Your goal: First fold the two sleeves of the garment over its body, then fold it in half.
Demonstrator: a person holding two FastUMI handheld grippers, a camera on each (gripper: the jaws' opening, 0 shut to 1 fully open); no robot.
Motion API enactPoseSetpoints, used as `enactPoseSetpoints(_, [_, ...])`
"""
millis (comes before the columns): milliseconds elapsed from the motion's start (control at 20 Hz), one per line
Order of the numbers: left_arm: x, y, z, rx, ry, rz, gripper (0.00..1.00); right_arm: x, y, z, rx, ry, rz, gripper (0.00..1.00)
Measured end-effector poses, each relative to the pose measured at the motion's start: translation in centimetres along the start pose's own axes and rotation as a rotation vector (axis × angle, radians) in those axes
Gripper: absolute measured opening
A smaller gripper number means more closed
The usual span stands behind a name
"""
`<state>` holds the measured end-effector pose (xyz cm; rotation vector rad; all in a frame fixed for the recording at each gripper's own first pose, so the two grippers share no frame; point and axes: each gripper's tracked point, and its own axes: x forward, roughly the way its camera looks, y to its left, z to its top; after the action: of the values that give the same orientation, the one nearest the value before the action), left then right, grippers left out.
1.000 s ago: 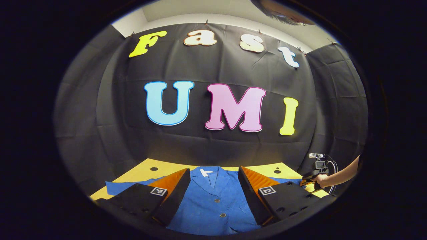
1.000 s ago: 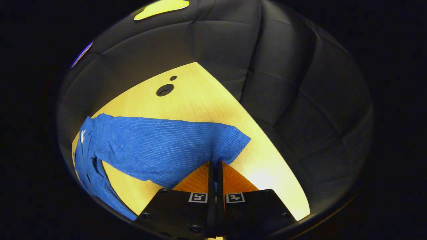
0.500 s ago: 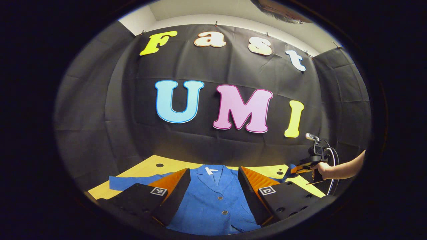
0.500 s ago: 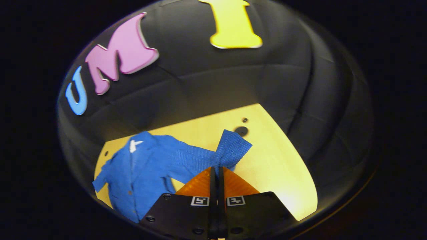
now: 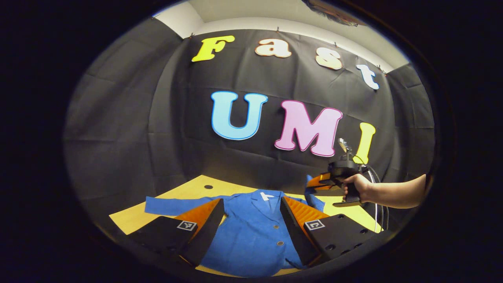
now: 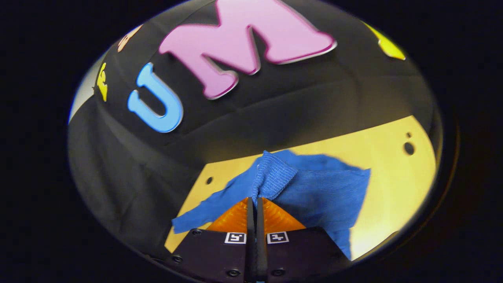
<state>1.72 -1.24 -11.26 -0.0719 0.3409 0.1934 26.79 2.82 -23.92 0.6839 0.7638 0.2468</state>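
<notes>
On the right side of the table (image 5: 173, 196), we find the right claw (image 6: 255, 202) raised above the surface with its two fingers pressed together on the cuff end of the right sleeve (image 6: 275, 177), which stands up from the grip in a small ribbed flap. Half a second ago this claw was lower and farther out to the right; it has since risen and swung inward toward the garment's body, as the left gripper view confirms, where the hand (image 5: 355, 188) holding it now sits higher and closer to the collar. We judge that the first sleeve fold is under way: the sleeve is lifted clear of the table and is being carried over the body, but it is not yet laid down. The left claw (image 5: 251, 212) hangs with its jaws wide apart over the front of the garment, gripping nothing. The garment (image 5: 255, 232) is a blue, ribbed, buttoned jacket lying face up and flat along the middle of the table, collar toward the far wall. Its left sleeve (image 5: 177, 204) lies stretched out flat to the left, untouched. We note that the second sleeve fold and the final fold in half remain to be done.
</notes>
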Motion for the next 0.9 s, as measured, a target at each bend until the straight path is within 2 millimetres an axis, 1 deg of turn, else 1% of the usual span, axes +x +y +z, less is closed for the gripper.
enactPoseSetpoints(50, [-0.5, 1.0, -0.3, -0.003, 0.003, 0.022, 0.82, 1.1, 2.2, -1.4, 0.01, 0.018, 0.049, 0.04])
enactPoseSetpoints(100, [-1.0, 1.9, -0.5, -0.003, 0.01, 0.044, 0.82, 2.3, 3.9, -2.4, 0.018, 0.035, 0.087, 0.04])
enactPoseSetpoints(150, [-1.4, 2.8, -0.9, -0.001, 0.014, 0.065, 0.82, 3.5, 5.1, -3.2, 0.022, 0.044, 0.11, 0.04])
enactPoseSetpoints(200, [-1.9, 3.7, -1.2, 0.003, 0.018, 0.084, 0.82, 5.2, 5.8, -4.1, 0.03, 0.046, 0.126, 0.04])
enactPoseSetpoints(300, [-2.7, 5.2, -1.9, 0.004, 0.03, 0.12, 0.82, 8.5, 6.8, -5.6, 0.067, 0.057, 0.11, 0.04])
enactPoseSetpoints(350, [-3.0, 5.9, -2.4, -0.003, 0.039, 0.135, 0.82, 9.8, 6.9, -5.9, 0.106, 0.052, 0.102, 0.04])
enactPoseSetpoints(400, [-3.3, 6.3, -2.8, -0.017, 0.047, 0.145, 0.82, 11.2, 6.7, -6.5, 0.149, 0.051, 0.087, 0.05])
enactPoseSetpoints(450, [-3.6, 6.7, -3.2, -0.034, 0.054, 0.151, 0.82, 12.4, 6.2, -7.1, 0.199, 0.063, 0.076, 0.07])
enactPoseSetpoints(500, [-3.8, 6.9, -3.5, -0.05, 0.06, 0.155, 0.82, 13.1, 5.7, -7.7, 0.241, 0.073, 0.065, 0.0])
enactPoseSetpoints(550, [-4.0, 7.3, -3.9, -0.063, 0.066, 0.16, 0.82, 13.7, 5.3, -8.0, 0.27, 0.079, 0.06, 0.15])
enactPoseSetpoints(650, [-4.1, 7.7, -4.5, -0.08, 0.073, 0.163, 0.82, 13.9, 5.0, -8.3, 0.285, 0.075, 0.05, 0.57])
enactPoseSetpoints(750, [-3.8, 8.4, -5.0, -0.095, 0.083, 0.164, 0.82, 13.1, 5.4, -8.1, 0.259, 0.059, 0.052, 1.0])
enactPoseSetpoints(800, [-3.5, 8.8, -5.0, -0.103, 0.087, 0.164, 0.82, 12.1, 5.6, -7.9, 0.235, 0.051, 0.046, 0.89])
enactPoseSetpoints(850, [-3.1, 9.4, -5.2, -0.11, 0.09, 0.164, 0.82, 11.1, 5.6, -7.9, 0.211, 0.043, 0.04, 0.92])
enactPoseSetpoints(900, [-2.5, 10.2, -5.1, -0.113, 0.087, 0.167, 0.82, 9.3, 5.6, -7.7, 0.187, 0.031, 0.037, 0.97])
